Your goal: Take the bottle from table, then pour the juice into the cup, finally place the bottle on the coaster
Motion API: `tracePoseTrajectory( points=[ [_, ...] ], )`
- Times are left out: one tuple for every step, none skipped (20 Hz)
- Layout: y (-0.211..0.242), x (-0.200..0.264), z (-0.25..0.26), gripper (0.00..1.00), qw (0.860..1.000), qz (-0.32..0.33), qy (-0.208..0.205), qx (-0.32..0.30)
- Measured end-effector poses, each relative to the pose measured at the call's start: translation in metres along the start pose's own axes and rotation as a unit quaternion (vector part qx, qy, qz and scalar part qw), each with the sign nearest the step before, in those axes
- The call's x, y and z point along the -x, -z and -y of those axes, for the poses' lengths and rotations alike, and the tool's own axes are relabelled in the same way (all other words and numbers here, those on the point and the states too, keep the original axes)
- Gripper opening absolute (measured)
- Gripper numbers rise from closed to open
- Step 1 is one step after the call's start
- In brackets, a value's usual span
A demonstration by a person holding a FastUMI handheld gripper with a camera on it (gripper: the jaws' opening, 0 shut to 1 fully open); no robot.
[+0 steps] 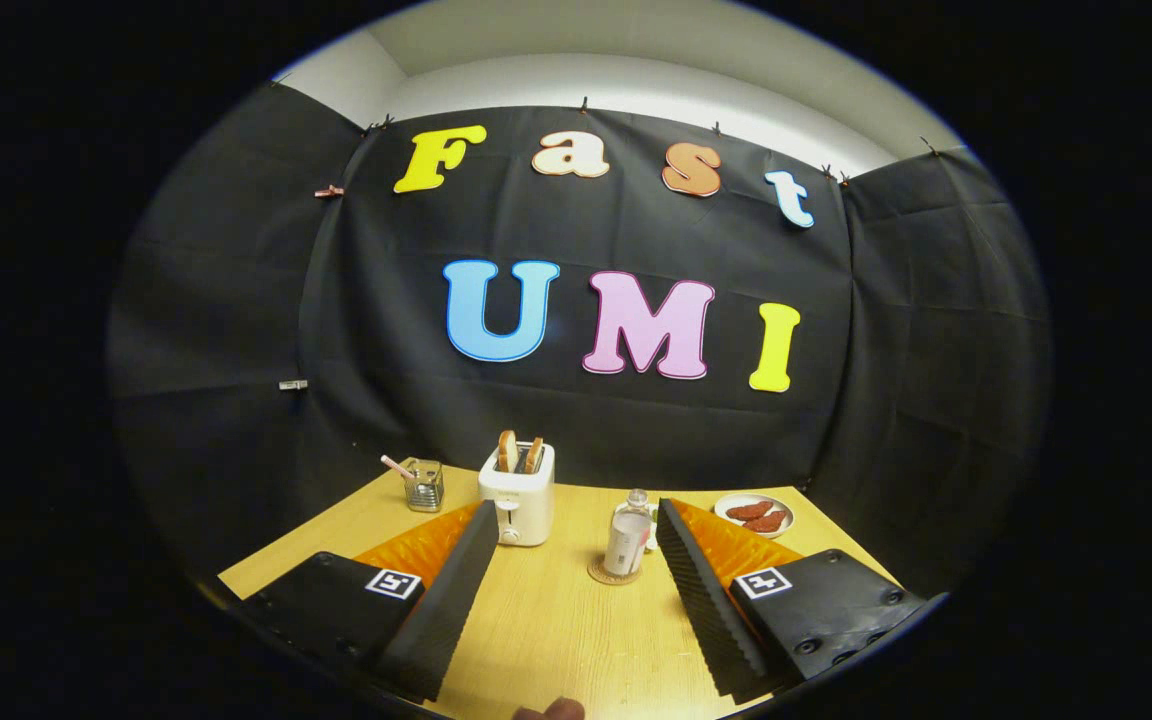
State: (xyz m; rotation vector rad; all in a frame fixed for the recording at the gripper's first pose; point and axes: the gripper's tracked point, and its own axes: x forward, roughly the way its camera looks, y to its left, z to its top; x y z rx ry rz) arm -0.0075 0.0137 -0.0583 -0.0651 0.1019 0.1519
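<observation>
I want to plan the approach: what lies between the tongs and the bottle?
In the gripper view, bare wooden table lies between the open tongs and the bottle, which stands on a coaster.

The wooden table (556,630) runs out from under the gripper (576,530), whose fingers stand wide apart above it, touching nothing. Ahead of them, nearer the right finger, a round coaster (600,575) lies on the wood with the bottle (628,540) upright on it — a cup (652,522) shows just behind. To the left stands a white toaster (517,492) with two slices in its slots. Far left sits a small metal holder (425,485) — far right, a plate (753,514) of reddish food.
</observation>
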Motion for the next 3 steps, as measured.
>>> tracePoseTrajectory(
  points=[
    [0.0036,0.0047,0.0024,0.98,1.0,-0.002,0.003,0.0],
    [0.0037,0.0085,0.0051,0.98,1.0,-0.002,0.007,-0.002],
    [0.0049,0.0116,0.0086,0.98,1.0,-0.004,0.011,-0.005]
  ],
)
